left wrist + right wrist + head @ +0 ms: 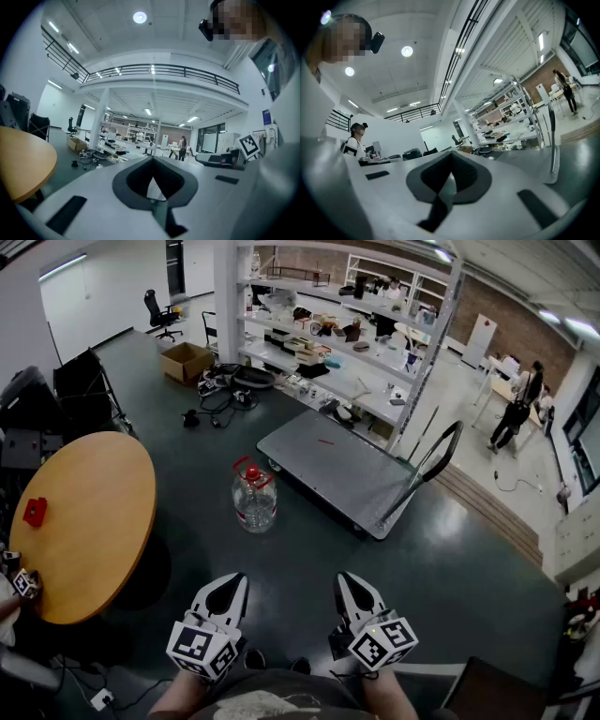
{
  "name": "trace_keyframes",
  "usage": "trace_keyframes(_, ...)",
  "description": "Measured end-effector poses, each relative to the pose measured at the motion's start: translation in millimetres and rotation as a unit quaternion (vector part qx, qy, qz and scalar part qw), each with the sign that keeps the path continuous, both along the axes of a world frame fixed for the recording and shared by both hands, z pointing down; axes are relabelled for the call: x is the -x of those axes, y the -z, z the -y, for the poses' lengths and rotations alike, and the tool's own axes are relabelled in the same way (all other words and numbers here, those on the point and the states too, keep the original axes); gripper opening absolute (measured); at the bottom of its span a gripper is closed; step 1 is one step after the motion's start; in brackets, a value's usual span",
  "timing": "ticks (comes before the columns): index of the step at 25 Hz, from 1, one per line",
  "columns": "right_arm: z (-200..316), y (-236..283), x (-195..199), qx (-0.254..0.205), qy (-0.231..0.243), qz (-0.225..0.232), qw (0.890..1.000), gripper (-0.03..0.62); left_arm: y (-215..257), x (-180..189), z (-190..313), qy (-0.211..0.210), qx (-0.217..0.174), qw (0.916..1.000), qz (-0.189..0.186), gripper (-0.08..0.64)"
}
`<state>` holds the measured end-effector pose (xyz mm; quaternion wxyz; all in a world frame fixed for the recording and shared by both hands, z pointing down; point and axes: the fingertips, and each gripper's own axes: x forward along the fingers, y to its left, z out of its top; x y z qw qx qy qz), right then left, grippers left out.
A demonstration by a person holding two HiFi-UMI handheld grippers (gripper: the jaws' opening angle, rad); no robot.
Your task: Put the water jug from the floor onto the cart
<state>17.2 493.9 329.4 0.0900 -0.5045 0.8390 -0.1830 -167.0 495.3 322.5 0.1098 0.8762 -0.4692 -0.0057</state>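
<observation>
The water jug [253, 496], clear plastic with a red cap and red handle, stands upright on the dark floor. Just to its right is the grey flatbed cart [328, 465] with its black push handle [433, 463] raised at the right end; the same handle [553, 145] shows in the right gripper view. My left gripper [233, 579] and right gripper [346, 579] are held side by side at the bottom, well short of the jug and apart from it. Both point level with jaws together and nothing between them, as seen in the left gripper [152, 161] and right gripper [451, 154] views.
A round wooden table [84, 549] with a small red object [35, 511] fills the left side. Loaded shelving [352, 343] stands behind the cart, with a cardboard box [186, 360] and cables [220, 395] on the floor. A person [514, 409] stands far right.
</observation>
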Motion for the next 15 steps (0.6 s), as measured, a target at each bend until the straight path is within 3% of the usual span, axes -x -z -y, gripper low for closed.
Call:
trace_keyframes(4,3.5,-2.6,1.0,-0.003,0.004,0.007,1.000,-0.011,-1.9,0.4,3.9,0.001,-0.021,0.9994,0.026,0.002)
trace_keyframes(15,-0.5,-14.4,-0.6,0.005,0.003,-0.018,1.000,-0.011,-18.9,-2.9,-3.5,-0.009,0.008,0.9996,0.027,0.002)
